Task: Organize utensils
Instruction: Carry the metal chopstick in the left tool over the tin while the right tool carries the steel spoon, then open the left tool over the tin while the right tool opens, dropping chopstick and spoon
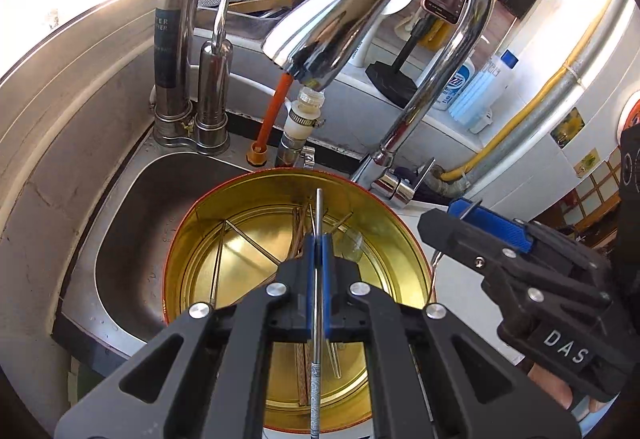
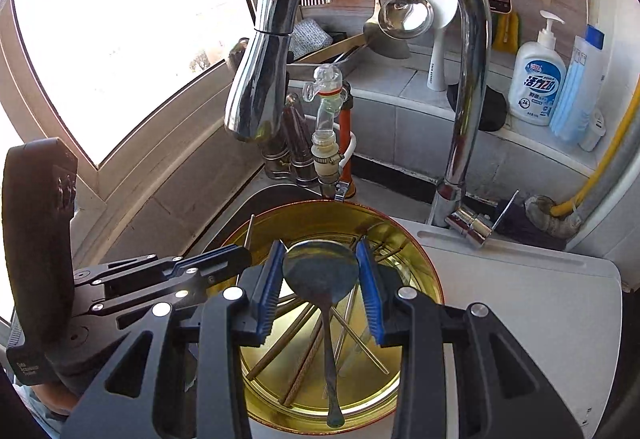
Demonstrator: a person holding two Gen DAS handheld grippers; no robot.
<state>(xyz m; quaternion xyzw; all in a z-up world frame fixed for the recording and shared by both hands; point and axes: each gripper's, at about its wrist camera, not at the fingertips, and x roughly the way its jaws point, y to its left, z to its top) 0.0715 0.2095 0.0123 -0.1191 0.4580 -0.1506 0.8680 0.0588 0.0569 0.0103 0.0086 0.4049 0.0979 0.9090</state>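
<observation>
The left gripper (image 1: 319,243) pinches a metal chopstick (image 1: 318,215) above the tin (image 1: 404,235). At 3 o'clock, the right gripper (image 2: 320,271) grips a spoon (image 2: 320,269).

Legible markings, itemised. The right gripper (image 1: 476,215) carries the white letters "DAS" on its black body. The white pump bottle (image 2: 536,83) on the ledge behind the sink bears a blue label with "28" readable; its other characters are too small to confirm. The steel filter cylinder (image 1: 172,51) shows partial lettering "TER".
</observation>
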